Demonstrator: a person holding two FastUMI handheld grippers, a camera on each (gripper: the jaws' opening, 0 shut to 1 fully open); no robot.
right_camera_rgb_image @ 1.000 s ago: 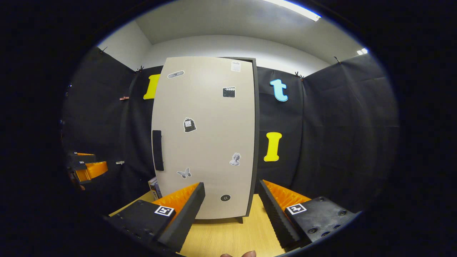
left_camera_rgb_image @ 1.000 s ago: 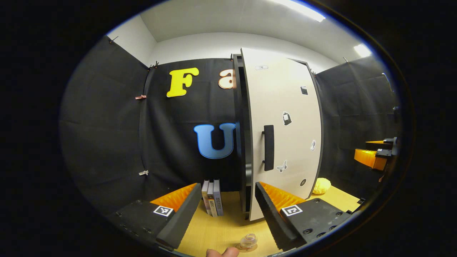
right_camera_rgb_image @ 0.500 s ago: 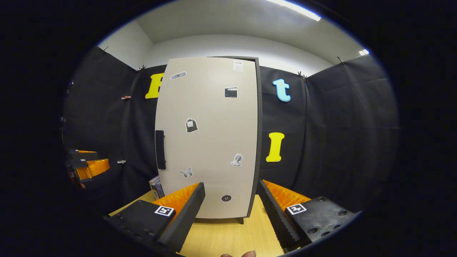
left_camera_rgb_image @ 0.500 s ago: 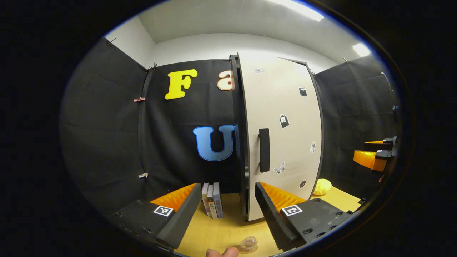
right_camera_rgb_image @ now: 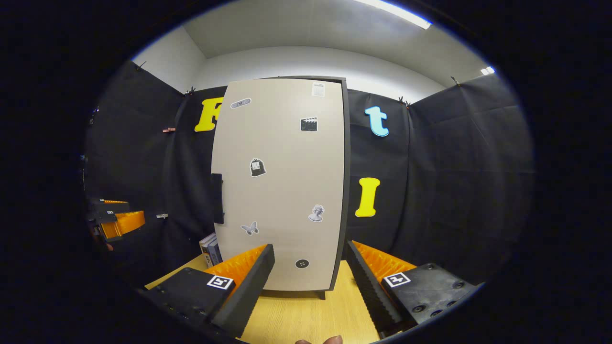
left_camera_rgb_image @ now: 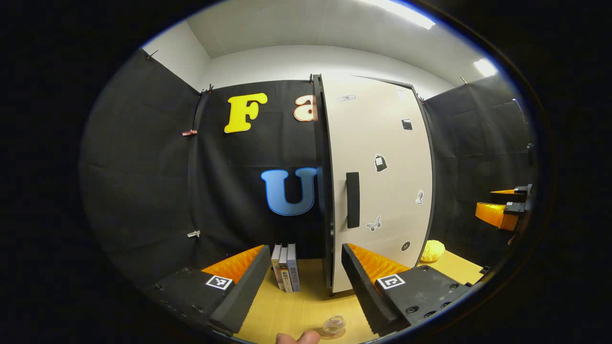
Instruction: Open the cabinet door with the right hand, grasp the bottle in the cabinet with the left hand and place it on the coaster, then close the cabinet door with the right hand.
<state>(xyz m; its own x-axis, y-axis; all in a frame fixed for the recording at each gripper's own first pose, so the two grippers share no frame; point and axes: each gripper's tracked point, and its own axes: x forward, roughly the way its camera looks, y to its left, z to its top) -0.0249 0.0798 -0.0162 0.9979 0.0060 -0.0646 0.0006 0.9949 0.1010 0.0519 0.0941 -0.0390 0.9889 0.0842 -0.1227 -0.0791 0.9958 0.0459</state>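
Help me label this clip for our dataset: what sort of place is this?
Likely a staged recording booth, not a real home: black cloth walls enclose a wooden table that carries a stickered cabinet, a few books and a small bottle.

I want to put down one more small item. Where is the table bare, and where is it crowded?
In the left gripper view, the table is bare between the books and the bottle on its coaster. It is also bare beside the yellow object. In the right gripper view, wood is bare before the cabinet door. It is crowded at the books, beside the cabinet.
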